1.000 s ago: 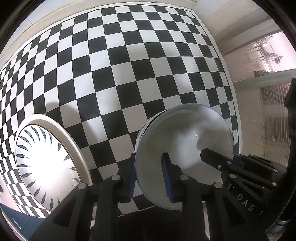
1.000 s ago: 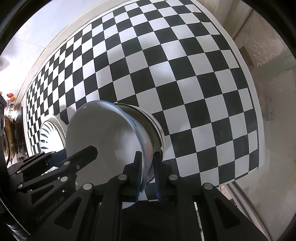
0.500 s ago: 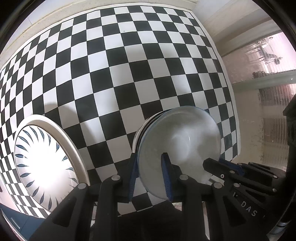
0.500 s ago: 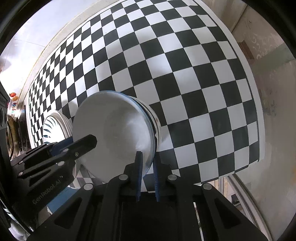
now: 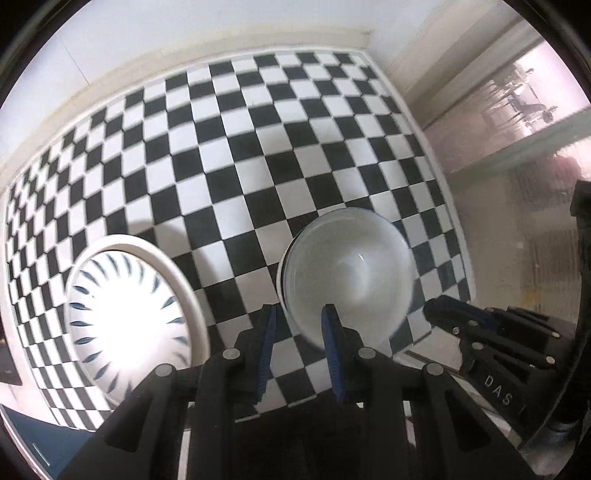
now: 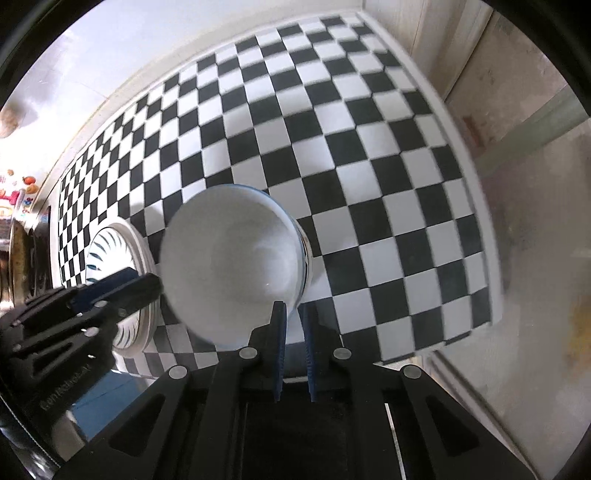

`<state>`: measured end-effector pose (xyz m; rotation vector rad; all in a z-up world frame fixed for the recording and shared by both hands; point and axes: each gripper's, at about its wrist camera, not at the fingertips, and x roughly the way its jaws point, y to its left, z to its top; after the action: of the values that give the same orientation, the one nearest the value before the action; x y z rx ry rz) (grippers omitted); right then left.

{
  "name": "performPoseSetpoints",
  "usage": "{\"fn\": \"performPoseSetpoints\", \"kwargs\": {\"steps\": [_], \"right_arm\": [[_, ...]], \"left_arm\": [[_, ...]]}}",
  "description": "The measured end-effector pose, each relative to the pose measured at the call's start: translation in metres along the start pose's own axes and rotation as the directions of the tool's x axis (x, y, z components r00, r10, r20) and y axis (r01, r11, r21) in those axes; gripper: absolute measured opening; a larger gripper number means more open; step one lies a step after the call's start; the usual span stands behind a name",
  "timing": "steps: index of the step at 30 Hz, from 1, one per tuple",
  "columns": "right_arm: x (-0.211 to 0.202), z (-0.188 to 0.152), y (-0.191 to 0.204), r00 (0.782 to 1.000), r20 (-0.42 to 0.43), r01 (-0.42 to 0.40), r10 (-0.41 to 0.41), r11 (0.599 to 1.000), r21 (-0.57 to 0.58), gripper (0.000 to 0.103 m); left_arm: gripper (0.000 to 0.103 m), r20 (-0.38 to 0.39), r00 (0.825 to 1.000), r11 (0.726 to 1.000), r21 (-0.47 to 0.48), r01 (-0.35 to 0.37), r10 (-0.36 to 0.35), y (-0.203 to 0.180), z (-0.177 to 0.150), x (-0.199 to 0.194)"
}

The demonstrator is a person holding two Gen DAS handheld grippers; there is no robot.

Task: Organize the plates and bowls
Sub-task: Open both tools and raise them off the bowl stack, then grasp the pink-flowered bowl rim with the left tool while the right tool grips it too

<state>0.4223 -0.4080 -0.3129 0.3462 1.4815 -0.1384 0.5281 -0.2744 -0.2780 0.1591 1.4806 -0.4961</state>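
Observation:
A plain white bowl (image 5: 347,273) hangs above the black-and-white checkered table (image 5: 236,155), held at opposite sides of its rim. My left gripper (image 5: 297,314) is shut on the near-left rim, its blue pads either side of the wall. My right gripper (image 6: 292,308) is shut on the bowl (image 6: 232,266) at its right rim. Each view shows the other gripper: the right one (image 5: 443,314) and the left one (image 6: 140,286). A large plate (image 5: 125,317) with dark blue dashes lies flat on the table, left of the bowl; the plate (image 6: 107,251) is partly hidden behind the left gripper.
The table meets a pale wall (image 5: 184,29) at the back. Its right edge (image 6: 491,236) drops to a bare floor (image 6: 535,295). Metal kitchenware (image 6: 16,258) stands at the far left. A blue surface (image 5: 37,439) shows below the table's near-left corner.
Both grippers have risen with the bowl between them. The table and the plate now look smaller and farther below. Both grips on the rim are unchanged.

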Motion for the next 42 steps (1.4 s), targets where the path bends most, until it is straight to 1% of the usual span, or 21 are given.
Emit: {"fn": "performPoseSetpoints", "kwargs": {"steps": [1, 3, 6, 8, 12, 18, 27, 30, 33, 35, 36, 38, 39, 40, 41, 42], "right_arm": [[-0.009, -0.004, 0.002, 1.000, 0.018, 0.009, -0.009, 1.000, -0.012, 0.011], [-0.030, -0.015, 0.008, 0.998, 0.064, 0.026, -0.024, 0.999, -0.032, 0.011], [-0.056, -0.029, 0.017, 0.993, 0.113, 0.026, -0.020, 0.998, -0.051, 0.011], [-0.070, -0.037, 0.021, 0.991, 0.136, 0.029, -0.020, 0.998, -0.062, 0.011], [-0.101, -0.058, 0.031, 0.983, 0.182, 0.018, -0.003, 0.997, -0.079, 0.011], [-0.129, -0.077, 0.040, 0.976, 0.217, 0.006, 0.012, 0.997, -0.082, 0.011], [-0.163, -0.094, 0.045, 0.963, 0.268, 0.011, 0.012, 0.996, -0.086, 0.011], [-0.167, -0.095, 0.044, 0.959, 0.282, 0.011, 0.010, 0.997, -0.072, 0.011], [-0.163, -0.090, 0.040, 0.964, 0.266, -0.002, 0.017, 0.998, -0.057, 0.011], [-0.156, -0.085, 0.037, 0.967, 0.257, 0.008, 0.004, 0.999, -0.046, 0.015], [-0.153, -0.084, 0.035, 0.967, 0.255, 0.006, 0.004, 0.999, -0.038, 0.018], [-0.141, -0.077, 0.029, 0.972, 0.236, 0.005, -0.001, 1.000, -0.019, 0.037], [-0.132, -0.072, 0.024, 0.974, 0.228, 0.000, 0.001, 1.000, -0.005, 0.042], [-0.126, -0.069, 0.021, 0.975, 0.223, -0.007, 0.005, 1.000, 0.009, 0.054], [-0.116, -0.064, 0.016, 0.978, 0.209, -0.015, 0.009, 1.000, 0.024, 0.061], [-0.108, -0.060, 0.012, 0.980, 0.198, -0.028, 0.020, 0.999, 0.035, 0.065]], "left_arm": [[0.023, 0.020, 1.000, 1.000, 0.015, -0.016, 0.016, -0.001, -0.005, -0.010], [0.023, 0.050, 0.998, 0.999, 0.032, -0.027, 0.025, -0.002, -0.012, -0.027], [0.024, 0.098, 0.994, 0.997, 0.067, -0.048, 0.042, -0.005, -0.024, -0.053], [0.024, 0.119, 0.992, 0.996, 0.071, -0.059, 0.051, -0.005, -0.030, -0.066], [0.024, 0.166, 0.985, 0.995, 0.076, -0.062, 0.049, -0.006, -0.042, -0.092], [0.024, 0.213, 0.977, 0.994, 0.099, -0.052, 0.030, -0.013, -0.061, -0.122], [0.024, 0.261, 0.965, 0.994, 0.107, -0.038, 0.009, -0.016, -0.080, -0.150], [0.024, 0.276, 0.961, 0.994, 0.104, -0.043, 0.013, -0.016, -0.082, -0.152], [0.024, 0.285, 0.958, 0.995, 0.086, -0.050, 0.023, -0.014, -0.082, -0.147], [0.025, 0.285, 0.958, 0.996, 0.072, -0.056, 0.033, -0.011, -0.078, -0.140], [0.028, 0.286, 0.957, 0.996, 0.062, -0.065, 0.044, -0.009, -0.076, -0.136], [0.028, 0.270, 0.961, 0.997, 0.046, -0.067, 0.053, -0.005, -0.070, -0.124], [0.028, 0.260, 0.964, 0.997, 0.035, -0.070, 0.059, -0.002, -0.065, -0.116], [0.028, 0.250, 0.966, 0.997, 0.028, -0.070, 0.061, 0.000, -0.062, -0.111], [0.028, 0.232, 0.971, 0.998, 0.022, -0.063, 0.056, 0.003, -0.057, -0.102], [0.028, 0.211, 0.976, 0.999, 0.014, -0.053, 0.049, 0.006, -0.052, -0.093]]}}
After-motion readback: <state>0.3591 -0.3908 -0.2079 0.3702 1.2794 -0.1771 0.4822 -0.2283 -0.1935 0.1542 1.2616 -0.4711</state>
